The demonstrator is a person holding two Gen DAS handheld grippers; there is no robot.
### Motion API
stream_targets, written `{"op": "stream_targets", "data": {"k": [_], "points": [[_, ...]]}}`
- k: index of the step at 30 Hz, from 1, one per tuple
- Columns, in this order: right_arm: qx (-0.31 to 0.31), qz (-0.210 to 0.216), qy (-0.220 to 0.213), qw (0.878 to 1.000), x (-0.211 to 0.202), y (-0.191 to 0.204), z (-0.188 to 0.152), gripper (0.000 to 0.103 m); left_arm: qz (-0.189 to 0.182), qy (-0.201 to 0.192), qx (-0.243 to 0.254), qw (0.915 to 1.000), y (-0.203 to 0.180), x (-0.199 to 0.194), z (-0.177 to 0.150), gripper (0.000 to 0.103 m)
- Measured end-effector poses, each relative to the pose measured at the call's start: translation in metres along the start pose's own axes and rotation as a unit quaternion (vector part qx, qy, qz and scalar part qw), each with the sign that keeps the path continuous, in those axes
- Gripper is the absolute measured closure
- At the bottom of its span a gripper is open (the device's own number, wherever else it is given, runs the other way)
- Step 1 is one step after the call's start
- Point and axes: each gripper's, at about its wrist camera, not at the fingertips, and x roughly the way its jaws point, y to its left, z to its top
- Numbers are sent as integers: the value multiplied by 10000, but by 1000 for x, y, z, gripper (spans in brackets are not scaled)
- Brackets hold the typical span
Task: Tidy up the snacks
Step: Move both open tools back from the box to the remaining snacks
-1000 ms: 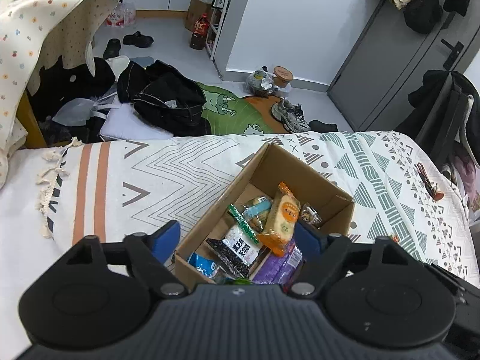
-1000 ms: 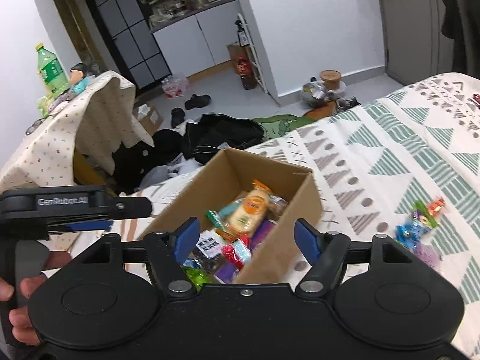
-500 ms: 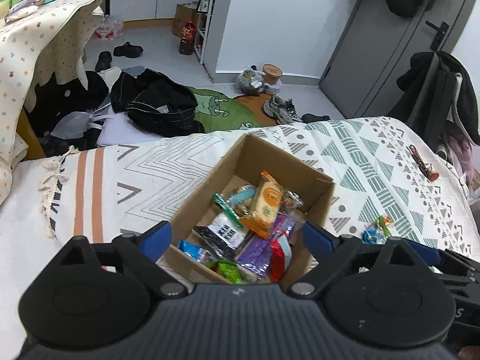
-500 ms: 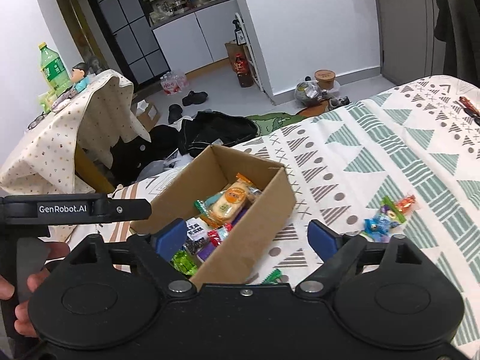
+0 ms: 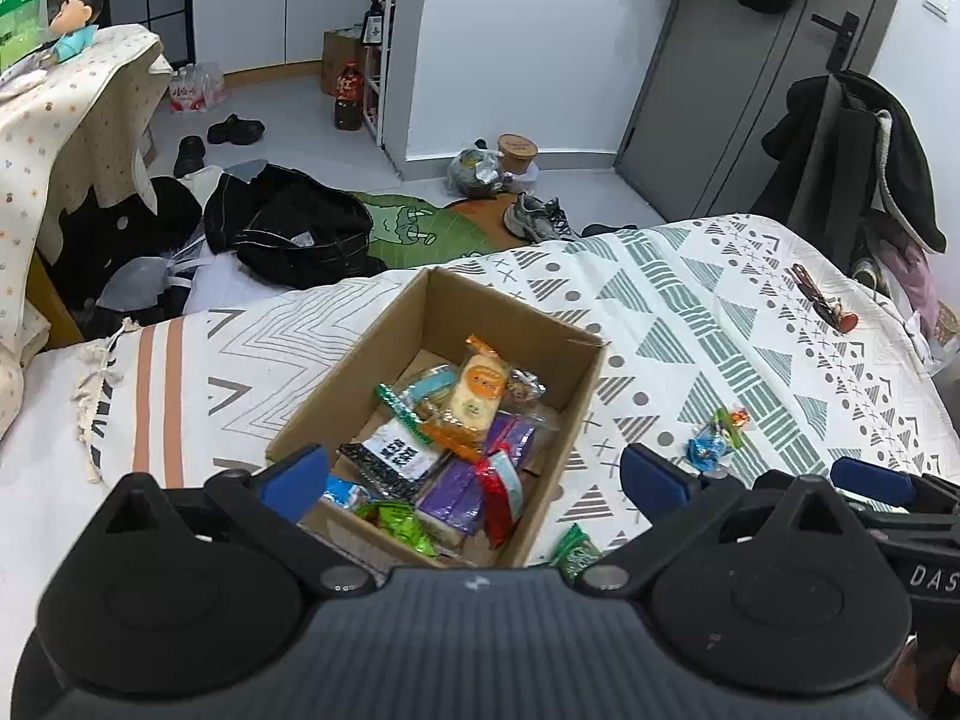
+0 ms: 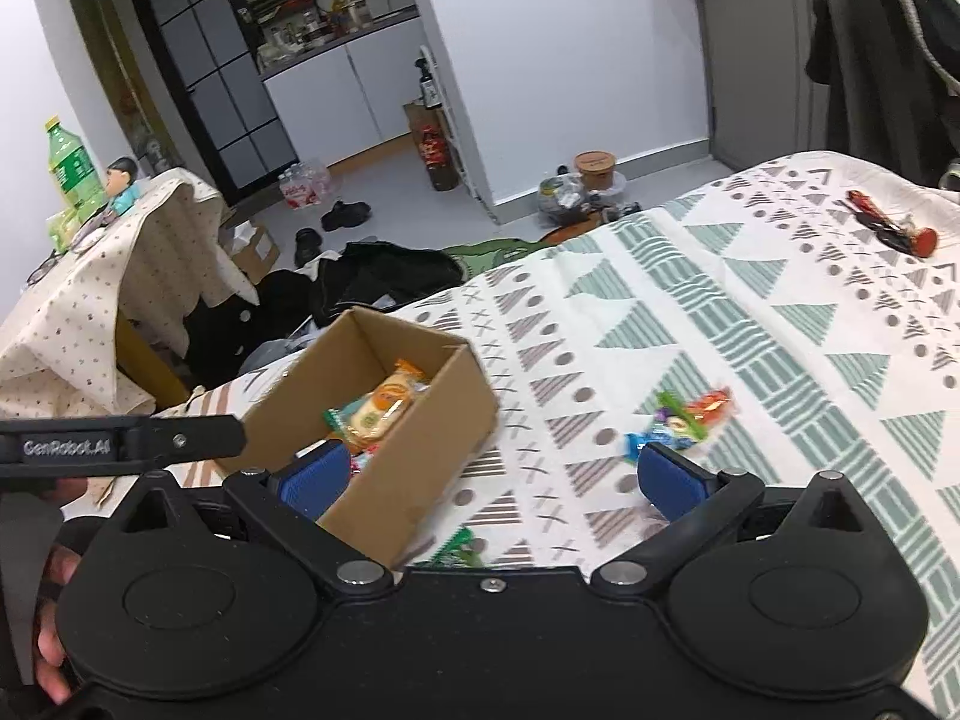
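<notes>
An open cardboard box (image 5: 510, 306) stands on the patterned bedspread, holding several snack packs, among them an orange cracker pack (image 5: 477, 387) and a purple pack (image 5: 462, 480). My left gripper (image 5: 474, 477) hovers over the box's near end. Its jaws are opening and its pads touch nothing. My right gripper (image 6: 492, 474) hangs over the box (image 6: 420, 438) at its right corner. Its jaws are also opening, with nothing gripped. Loose candies (image 5: 717, 435) (image 6: 678, 420) lie right of the box. A green packet (image 5: 573, 552) (image 6: 459, 546) lies by its near corner.
A red and black object (image 6: 888, 222) lies far right on the bed. Past the bed's edge the floor holds black bags (image 5: 300, 234) and shoes (image 5: 537, 219). A cloth-covered table (image 5: 72, 114) stands at the left. A hand (image 6: 48, 570) holds the left gripper's body (image 6: 120, 444).
Both grippers drew back from the box and rose a little while their jaws widened. The loose candies and the green packet came into view beside the box.
</notes>
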Motion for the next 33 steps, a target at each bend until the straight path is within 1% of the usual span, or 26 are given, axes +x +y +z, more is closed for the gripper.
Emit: {"op": "stream_targets", "data": {"k": [5,11,16,20,25,28,33], "points": [[155,-101,-96,9998,-14,-21,-2,0,-177,-43,88,9998,-16,-7,-5,0],[183,-63,-193,9996,-28,-40,-5,0,-148,-67,221,9996,-43,-10,-16,0],[223,-3,-225,9995,-35,-54,-7,0,-228,74,270,9993,-62,-10,-27,0],[207,-8,-241,9995,-38,-62,-10,0,-200,103,172,9996,-70,-10,-35,0],[263,-75,-265,9993,-42,-73,-13,0,-64,-11,116,9999,-81,-9,-43,0],[365,-82,-291,9989,-44,-81,-15,0,-40,53,-16,10000,-84,-3,-47,0],[512,-224,-307,9980,-41,-91,-18,0,22,92,-167,9998,-88,8,-58,1]]}}
